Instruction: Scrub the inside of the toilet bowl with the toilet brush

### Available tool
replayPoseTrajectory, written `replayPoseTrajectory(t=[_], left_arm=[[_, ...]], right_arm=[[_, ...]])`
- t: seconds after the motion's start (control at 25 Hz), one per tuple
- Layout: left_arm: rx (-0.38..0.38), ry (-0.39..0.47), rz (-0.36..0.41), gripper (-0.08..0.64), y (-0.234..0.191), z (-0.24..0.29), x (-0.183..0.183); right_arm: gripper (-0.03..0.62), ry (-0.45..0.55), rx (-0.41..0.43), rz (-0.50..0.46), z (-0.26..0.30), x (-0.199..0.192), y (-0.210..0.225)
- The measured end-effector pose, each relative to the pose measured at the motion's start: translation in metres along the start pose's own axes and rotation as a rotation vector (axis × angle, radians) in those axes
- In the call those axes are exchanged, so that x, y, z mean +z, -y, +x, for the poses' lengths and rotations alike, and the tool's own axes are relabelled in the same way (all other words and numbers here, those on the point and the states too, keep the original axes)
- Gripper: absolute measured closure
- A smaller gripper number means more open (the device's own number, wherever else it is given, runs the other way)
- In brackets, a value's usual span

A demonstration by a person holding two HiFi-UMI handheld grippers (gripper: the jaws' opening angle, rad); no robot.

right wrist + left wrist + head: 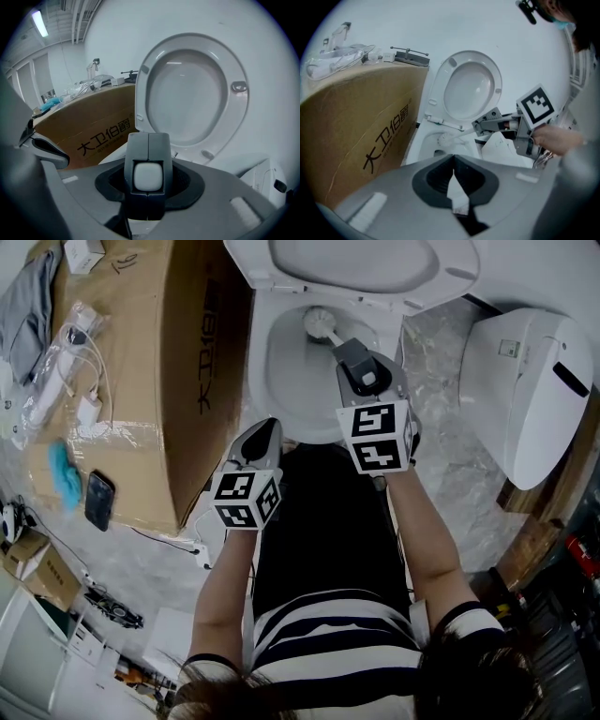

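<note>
At the near-left rim of the toilet bowl (281, 371) my left claw (263, 430) hangs pressed together, holding nothing. Inside the bowl, the toilet brush (320, 323) has its bristle head at the far wall, its handle slanting back and rightward toward me. Over the bowl's near-right side my right claw (356, 362) pinches that handle, so scrubbing strokes fall to it.

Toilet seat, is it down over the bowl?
No, the seat stands raised, leaving the bowl open with the brush in it.
</note>
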State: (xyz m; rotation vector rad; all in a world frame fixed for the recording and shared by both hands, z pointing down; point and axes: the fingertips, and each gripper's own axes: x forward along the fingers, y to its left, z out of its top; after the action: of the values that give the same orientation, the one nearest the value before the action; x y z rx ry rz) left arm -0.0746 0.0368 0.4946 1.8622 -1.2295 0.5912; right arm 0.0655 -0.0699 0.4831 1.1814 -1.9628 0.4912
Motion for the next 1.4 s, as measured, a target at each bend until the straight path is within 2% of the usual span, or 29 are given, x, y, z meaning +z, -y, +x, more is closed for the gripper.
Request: replayPoseTrajectory(t=[0.48, 1.04, 1.4], left_arm=[[-0.004, 0.072, 0.051, 0.560, 0.013, -0.031, 0.037], [-0.031, 0.138, 0.110, 0.560, 0.039, -0.078, 0.088], [-0.053, 0.137, 0.133, 0.560, 0.052, -0.109, 0.098]], right_arm=[[0.416, -0.031, 0.002, 0.020, -0.063, -0.020, -0.011], [0.416, -0.013, -0.012, 0.080, -0.127, -0.008, -0.014], [0.416, -0.011, -0.022, 0.128, -0.165, 0.001, -0.021]])
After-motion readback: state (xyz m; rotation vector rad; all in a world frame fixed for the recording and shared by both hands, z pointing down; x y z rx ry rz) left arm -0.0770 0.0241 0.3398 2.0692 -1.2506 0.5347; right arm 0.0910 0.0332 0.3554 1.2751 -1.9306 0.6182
